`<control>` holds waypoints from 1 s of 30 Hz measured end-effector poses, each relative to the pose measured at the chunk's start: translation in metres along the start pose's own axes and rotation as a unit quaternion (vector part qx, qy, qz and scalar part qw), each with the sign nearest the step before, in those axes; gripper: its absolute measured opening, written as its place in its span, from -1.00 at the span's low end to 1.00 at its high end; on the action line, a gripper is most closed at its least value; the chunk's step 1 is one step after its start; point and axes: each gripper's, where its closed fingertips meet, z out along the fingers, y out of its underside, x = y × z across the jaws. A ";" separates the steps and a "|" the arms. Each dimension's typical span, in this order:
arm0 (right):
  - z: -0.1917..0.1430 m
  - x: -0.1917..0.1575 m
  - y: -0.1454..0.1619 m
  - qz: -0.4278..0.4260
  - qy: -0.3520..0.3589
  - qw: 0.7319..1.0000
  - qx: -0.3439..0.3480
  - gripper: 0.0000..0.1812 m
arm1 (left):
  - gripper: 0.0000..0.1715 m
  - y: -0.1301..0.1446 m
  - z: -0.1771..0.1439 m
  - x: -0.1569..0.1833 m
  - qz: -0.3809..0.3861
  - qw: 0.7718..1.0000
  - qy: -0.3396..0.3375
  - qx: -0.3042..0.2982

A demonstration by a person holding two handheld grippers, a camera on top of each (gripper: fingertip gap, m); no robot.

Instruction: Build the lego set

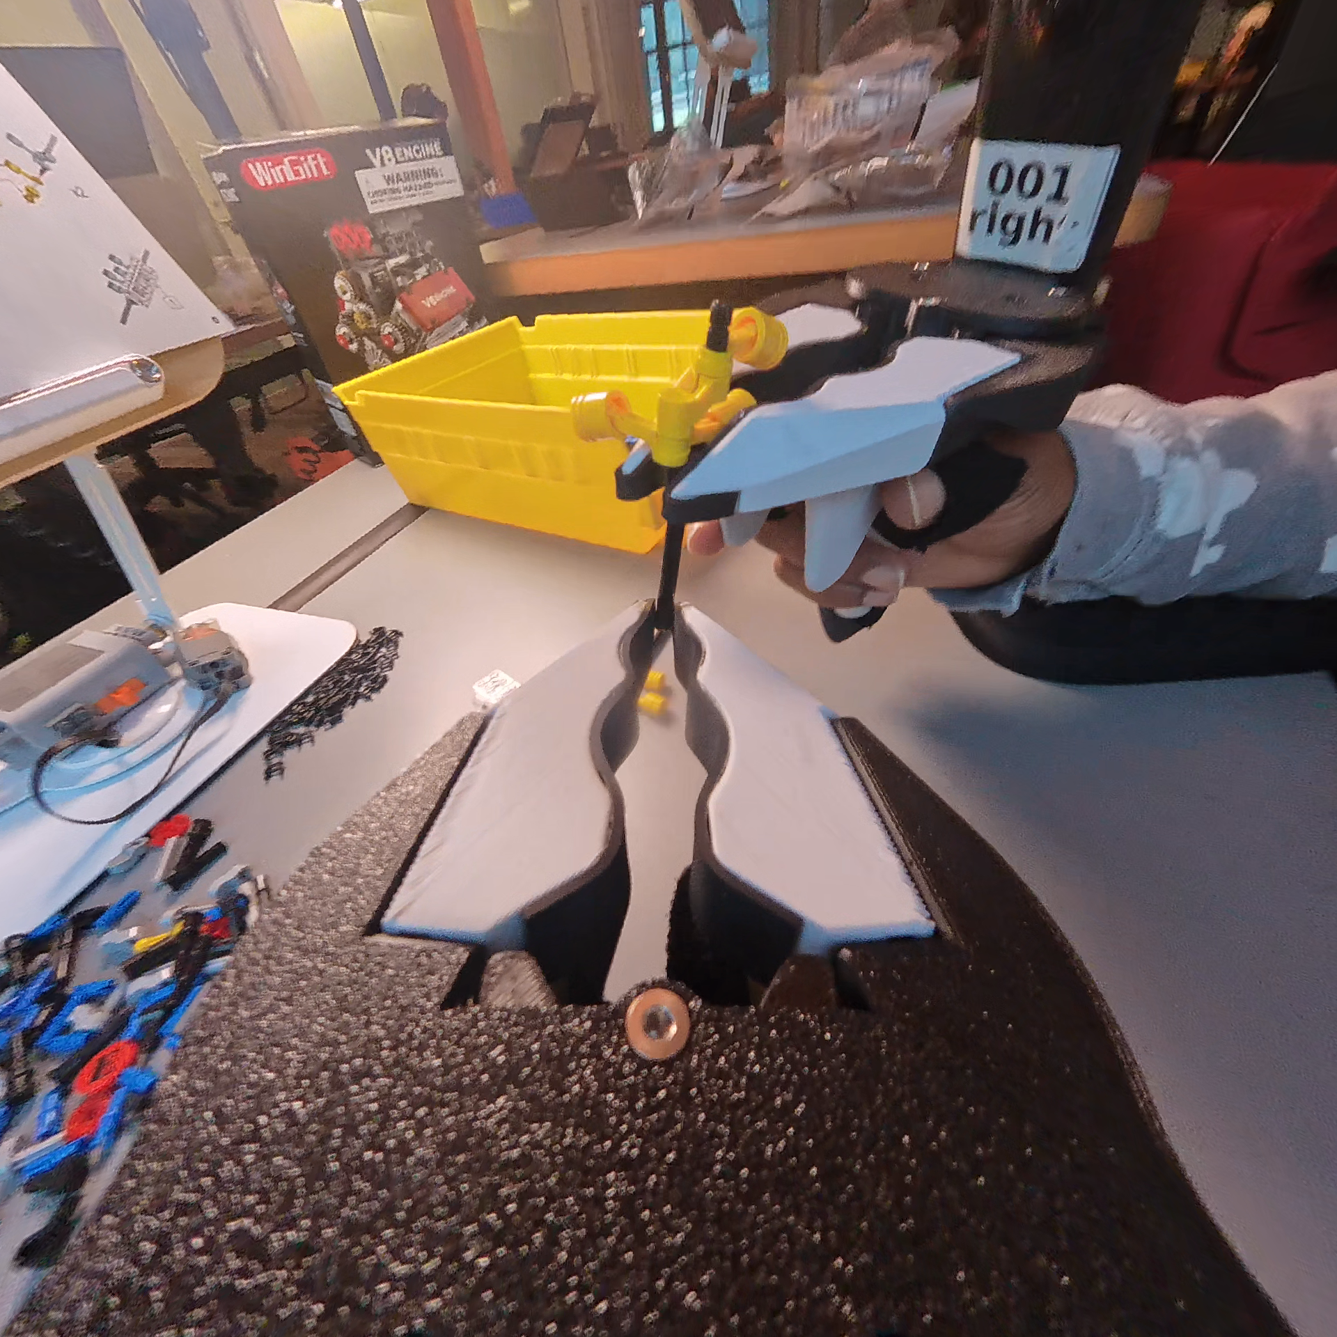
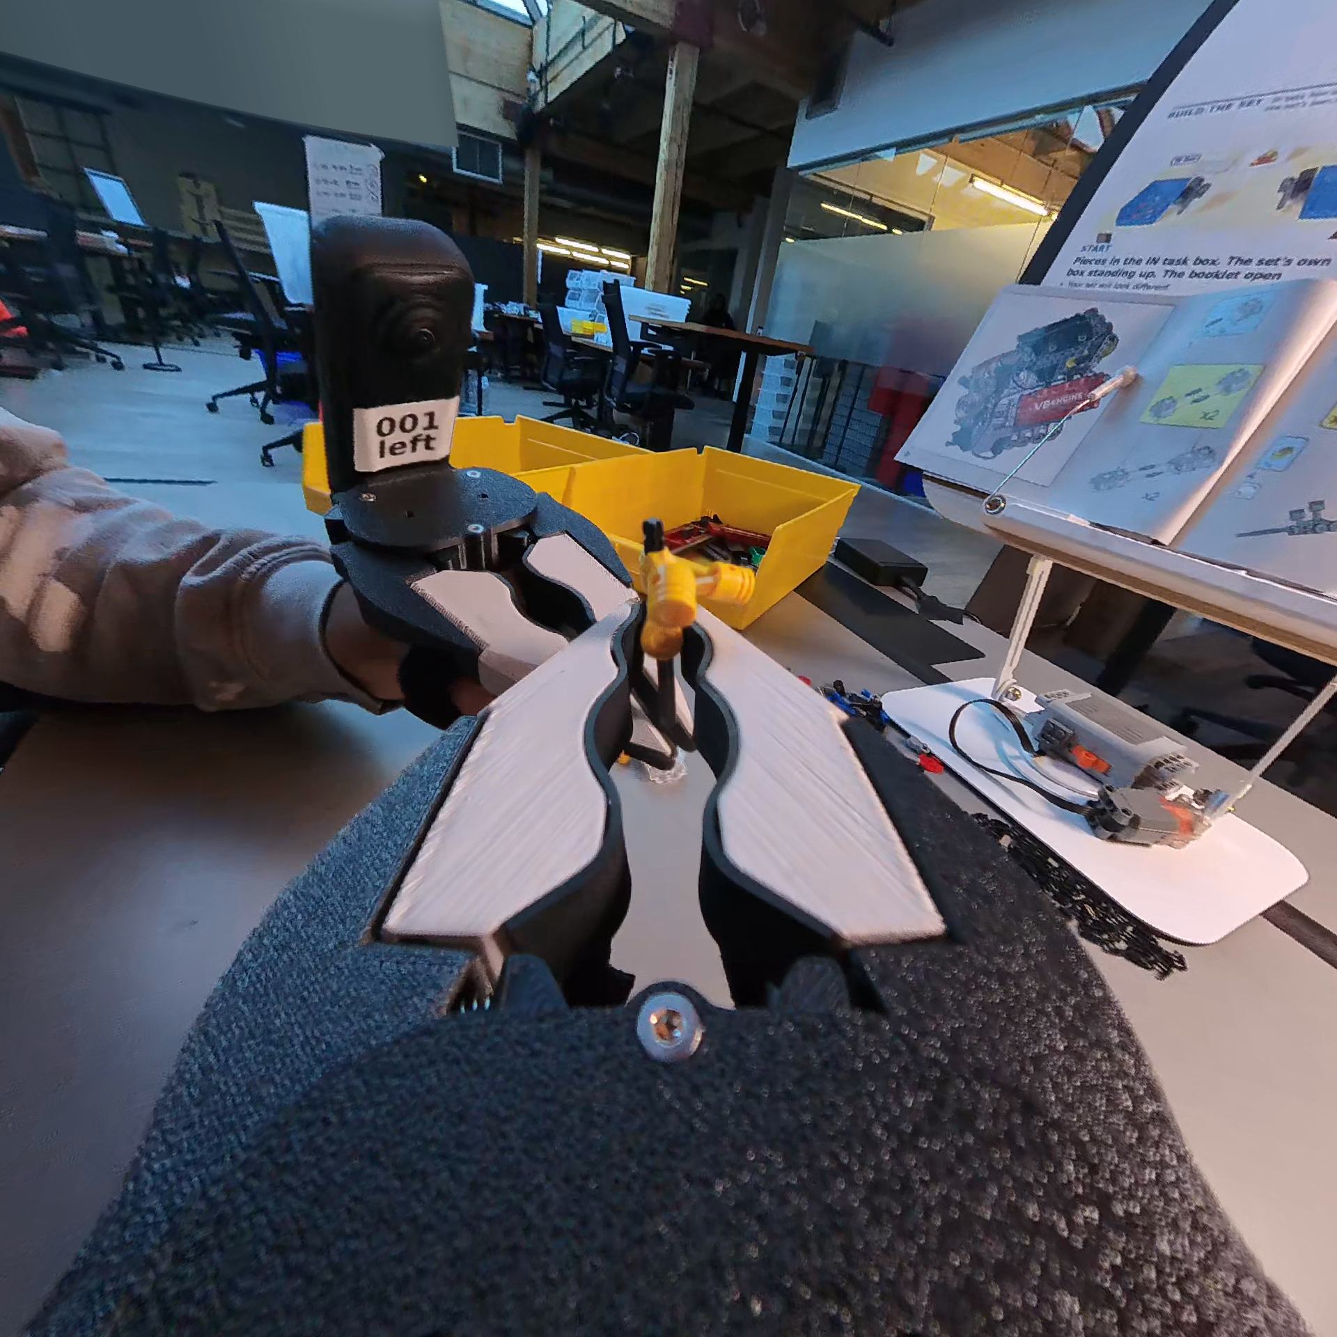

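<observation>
Closed on the lower end of a thin black axle (image 1: 667, 571), the left hand-held gripper (image 1: 660, 615) sits nearest. Its axle stands upright, long axis vertical, rising to the right hand-held gripper (image 1: 655, 474), whose jaws pinch the yellow connector assembly (image 1: 684, 394) threaded on it. From the right wrist view, that assembly (image 2: 669, 579) sits just above the right hand-held gripper (image 2: 662, 651). Two small yellow pieces (image 1: 653, 691) lie on the table (image 1: 1085, 832) below. Farther off: a yellow bin (image 1: 470, 427), a printed set box (image 1: 362, 239) (lettering not transcribed), an open instruction booklet (image 2: 1128, 405). Each gripper carries a white label.
</observation>
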 end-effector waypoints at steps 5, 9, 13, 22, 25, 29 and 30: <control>-0.001 -0.002 0.003 -0.005 -0.009 1.000 -0.003 -0.92 | -0.96 -0.020 -0.006 0.004 -0.066 0.995 0.036 0.061; 0.000 -0.003 0.005 -0.006 -0.012 1.000 -0.007 -0.92 | -0.96 -0.021 -0.009 0.005 -0.058 0.995 0.038 0.066; 0.000 -0.005 0.005 -0.017 -0.019 1.000 -0.009 -0.95 | -0.96 -0.020 -0.009 0.007 -0.050 0.996 0.041 0.063; -0.012 0.024 0.020 -0.100 0.045 0.991 -0.081 -0.95 | -0.89 -0.015 -0.024 -0.015 -0.064 0.997 0.023 0.047; -0.016 0.035 0.034 -0.155 0.071 0.977 -0.130 -0.96 | -0.88 -0.012 -0.027 -0.024 -0.083 0.996 0.019 0.038; -0.015 0.038 0.050 -0.216 0.085 0.955 -0.182 -0.96 | -0.85 -0.008 -0.023 -0.016 -0.082 0.996 0.028 0.028; -0.014 0.037 0.053 -0.224 0.084 0.952 -0.189 -0.95 | -0.83 -0.008 -0.021 -0.013 -0.075 0.996 0.030 0.025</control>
